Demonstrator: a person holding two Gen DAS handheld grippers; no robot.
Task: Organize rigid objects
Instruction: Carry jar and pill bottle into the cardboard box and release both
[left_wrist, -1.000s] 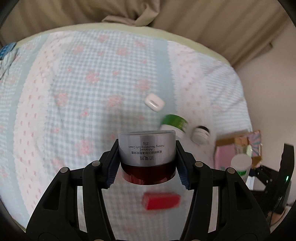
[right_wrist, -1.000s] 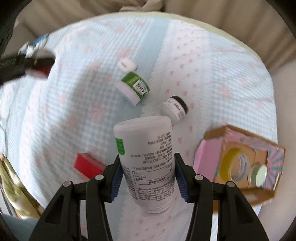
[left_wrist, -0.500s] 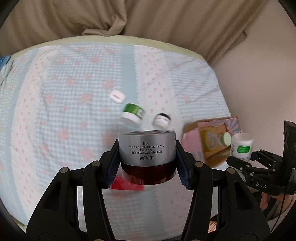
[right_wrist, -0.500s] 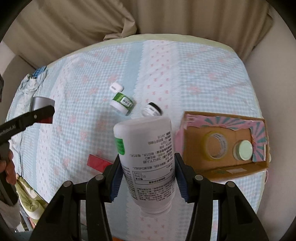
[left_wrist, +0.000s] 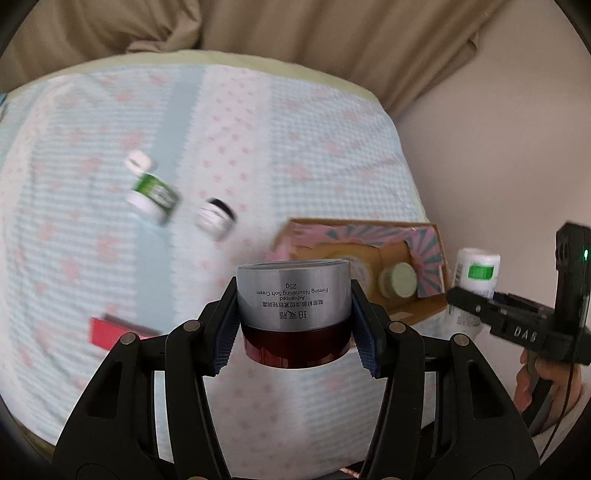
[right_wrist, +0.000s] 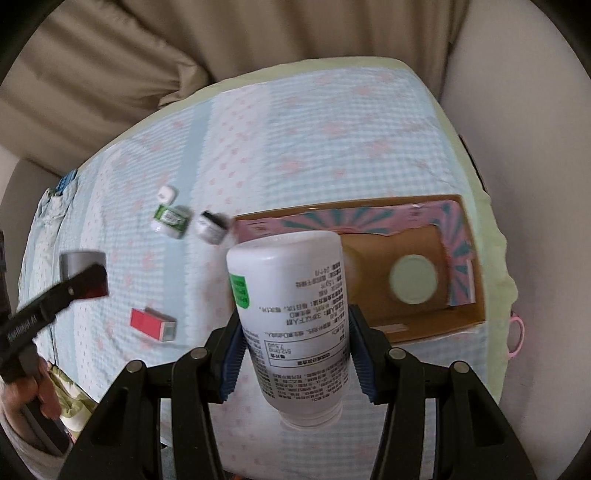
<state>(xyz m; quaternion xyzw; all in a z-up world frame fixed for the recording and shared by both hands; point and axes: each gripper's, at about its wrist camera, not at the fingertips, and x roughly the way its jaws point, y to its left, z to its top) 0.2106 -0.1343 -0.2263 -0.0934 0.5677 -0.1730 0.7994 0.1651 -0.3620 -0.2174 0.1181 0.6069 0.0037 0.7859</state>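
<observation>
My left gripper (left_wrist: 293, 325) is shut on a cream jar (left_wrist: 293, 310) with a silver lid and dark red base, held above the bed. My right gripper (right_wrist: 295, 350) is shut on a white plastic bottle (right_wrist: 291, 314) with a green label, held in front of an open cardboard box (right_wrist: 461, 306) with pink patterned flaps. The box holds a pale green lidded jar (right_wrist: 413, 279) and shows in the left wrist view (left_wrist: 424, 306). On the bedsheet lie a green-labelled jar (right_wrist: 170, 221), a small black-and-white jar (right_wrist: 211, 227), a white case (right_wrist: 167, 193) and a red box (right_wrist: 152, 323).
The bed carries a blue-and-pink checked sheet (right_wrist: 314, 147), with beige curtains (right_wrist: 184, 55) behind and a wall at the right. The right gripper with its bottle (left_wrist: 476, 280) shows at the right of the left wrist view. A pink ring (right_wrist: 517, 332) hangs off the bed edge.
Both grippers have swung right towards the cardboard box, which now fills more of each view. The loose jars and red box have shifted left in both views. Both grips are unchanged.
</observation>
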